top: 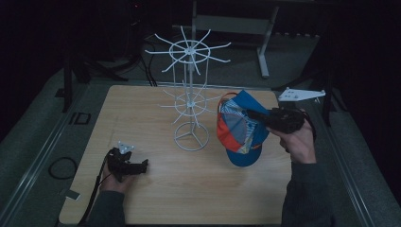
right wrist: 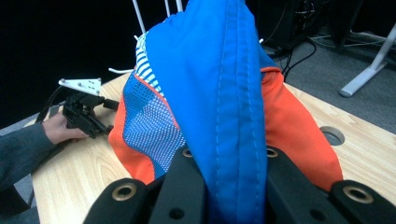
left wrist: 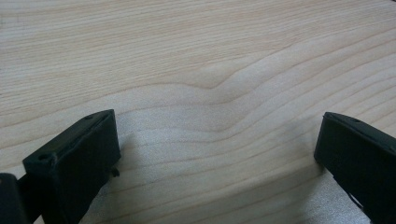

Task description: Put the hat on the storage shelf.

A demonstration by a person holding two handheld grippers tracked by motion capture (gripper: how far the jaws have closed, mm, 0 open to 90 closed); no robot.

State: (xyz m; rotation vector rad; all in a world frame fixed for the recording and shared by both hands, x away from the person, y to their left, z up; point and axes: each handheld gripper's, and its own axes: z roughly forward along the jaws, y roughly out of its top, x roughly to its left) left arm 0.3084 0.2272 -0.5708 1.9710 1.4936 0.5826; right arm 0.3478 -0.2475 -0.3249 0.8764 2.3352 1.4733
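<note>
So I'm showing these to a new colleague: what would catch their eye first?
The bright blue and orange cap, pinched in the right claw and held up at the table's right. Next, the white wire rack standing mid-table. The left claw rests open on the bare wood.

Dim room, wooden table (top: pixel 189 189)

The cap (right wrist: pixel 224 93) in my right gripper (right wrist: pixel 229 163) is cloth: a smooth blue weave with raised stitching along the seam, matt orange fabric at the sides, and an open blue mesh panel (fine holes throughout). My grippers' jaws are matt black plastic. The worktop (left wrist: pixel 196 60) is pale wood, smooth, with wavy grain. The stand (top: pixel 190 99) looks like thin white-coated wire.
</note>
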